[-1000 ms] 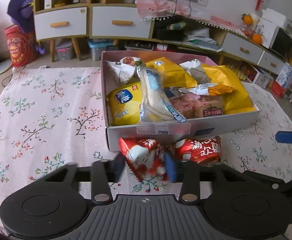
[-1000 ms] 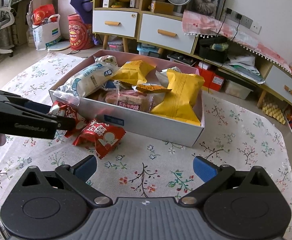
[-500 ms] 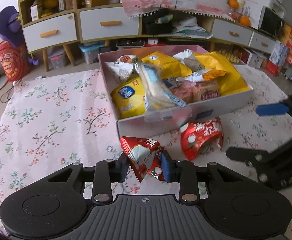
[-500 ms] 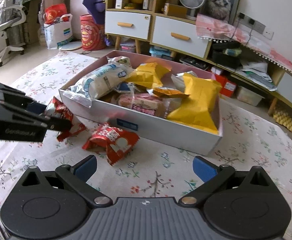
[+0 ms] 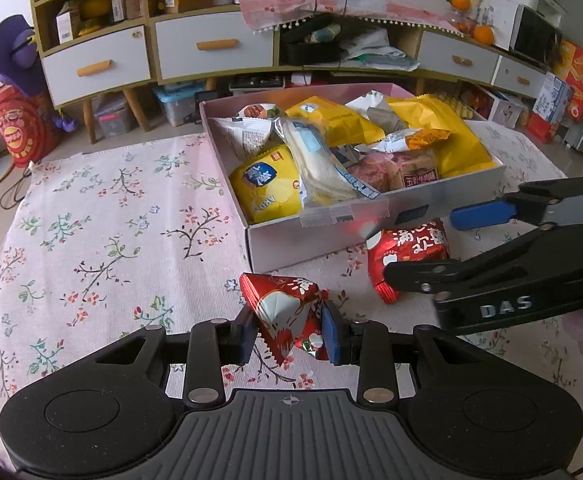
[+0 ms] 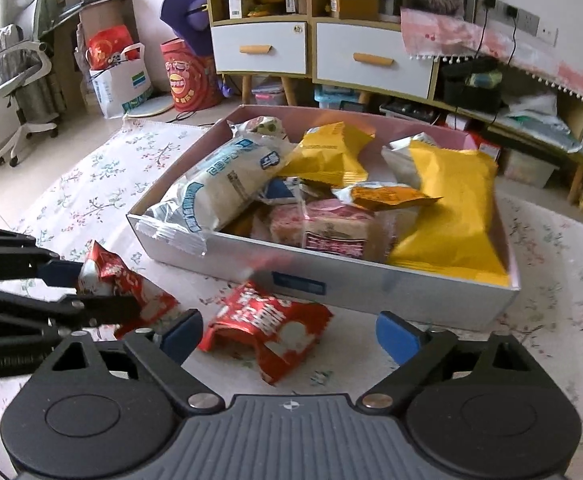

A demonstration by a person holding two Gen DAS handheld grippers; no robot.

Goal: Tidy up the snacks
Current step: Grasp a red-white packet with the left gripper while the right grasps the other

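My left gripper (image 5: 289,334) is shut on a red snack packet (image 5: 287,312) and holds it in front of the white snack box (image 5: 331,240). The held packet also shows in the right wrist view (image 6: 115,284). A second red packet (image 6: 267,320) lies on the floral cloth in front of the box, between the open fingers of my right gripper (image 6: 289,334); it also shows in the left wrist view (image 5: 407,248). The box (image 6: 371,284) is full of yellow, white and pink packets.
A floral cloth (image 5: 103,220) covers the surface. Drawer cabinets (image 5: 211,48) and clutter stand behind the box. A red bucket (image 5: 15,132) and an office chair (image 6: 19,80) stand off to the left.
My left gripper has pulled back from the box with the red packet in it. My right gripper has moved forward and down around the second red packet.
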